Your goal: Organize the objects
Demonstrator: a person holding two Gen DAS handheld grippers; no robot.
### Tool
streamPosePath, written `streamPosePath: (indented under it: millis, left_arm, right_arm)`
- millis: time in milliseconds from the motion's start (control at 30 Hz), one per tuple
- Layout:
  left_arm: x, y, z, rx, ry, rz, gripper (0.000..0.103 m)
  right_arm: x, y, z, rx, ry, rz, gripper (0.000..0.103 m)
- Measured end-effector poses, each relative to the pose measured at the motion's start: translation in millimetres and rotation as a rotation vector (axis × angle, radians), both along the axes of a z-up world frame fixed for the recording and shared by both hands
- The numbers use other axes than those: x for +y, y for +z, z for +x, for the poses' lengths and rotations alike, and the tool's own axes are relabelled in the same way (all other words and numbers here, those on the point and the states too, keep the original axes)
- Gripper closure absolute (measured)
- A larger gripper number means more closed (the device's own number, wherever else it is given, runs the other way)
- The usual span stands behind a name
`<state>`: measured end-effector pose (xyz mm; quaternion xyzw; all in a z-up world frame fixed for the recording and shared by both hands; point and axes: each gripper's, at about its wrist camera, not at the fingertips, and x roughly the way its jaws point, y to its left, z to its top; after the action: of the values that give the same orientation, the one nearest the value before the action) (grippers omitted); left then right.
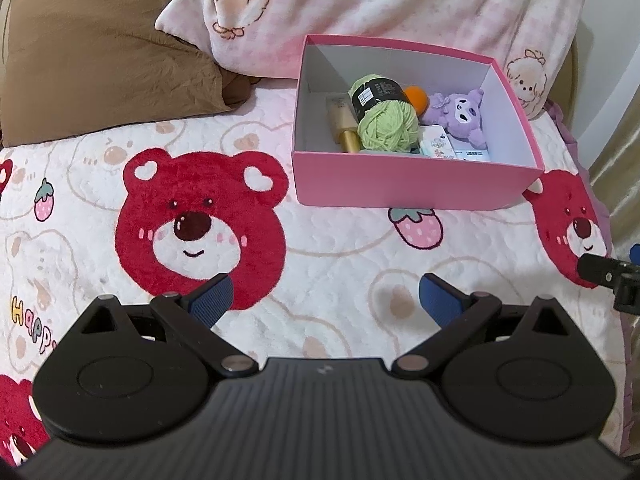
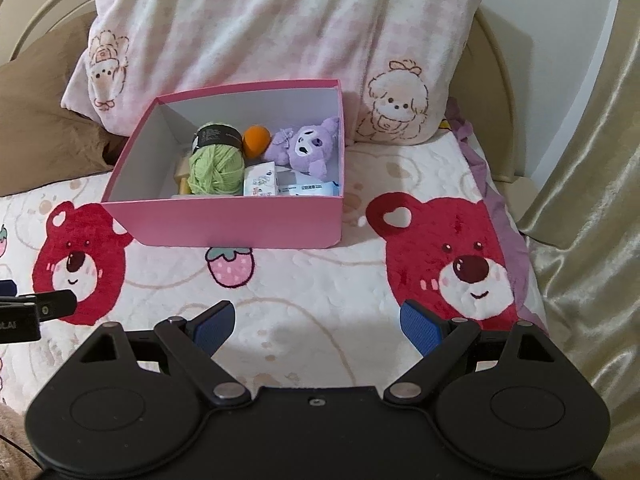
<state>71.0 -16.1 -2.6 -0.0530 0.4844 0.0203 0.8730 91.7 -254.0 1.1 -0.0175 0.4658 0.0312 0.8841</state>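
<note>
plush white bedspread with red bear faces (image 1: pixel 200 216) lies under both of your tools. on it, ahead of you, sits the open pink cardboard box (image 2: pixel 240 220), backed against the pink-and-white cartoon pillow (image 2: pixel 260 32). inside the box, the ball of green yarn with a black label (image 1: pixel 386 118) lies beside the purple plush toy (image 1: pixel 460 114), with the small orange ball (image 1: pixel 418 98) between them. your left gripper (image 1: pixel 326 298) and right gripper (image 2: pixel 316 322) both hover over the bedspread, jaws spread and holding nothing.
</note>
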Motion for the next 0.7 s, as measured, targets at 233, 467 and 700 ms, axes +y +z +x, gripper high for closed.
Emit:
streamPosePath:
  millis: [233, 467, 700]
  left_arm:
    - [1.0, -2.7, 1.8, 0.023, 0.010, -0.018, 0.002]
    - [-1.0, -3.7, 1.4, 0.027, 0.011, 0.001, 0.002]
    - [-0.5, -2.8, 1.7, 0.031, 0.007, 0.017, 0.002]
  right_arm:
    - [1.0, -2.2, 2.8, 0.011, 0.000, -0.013, 0.011]
    - [3.6, -3.0, 2.8, 0.017, 0.009, -0.021, 0.011]
    - [4.0, -4.4, 2.6, 0.024, 0.009, -0.028, 0.011]
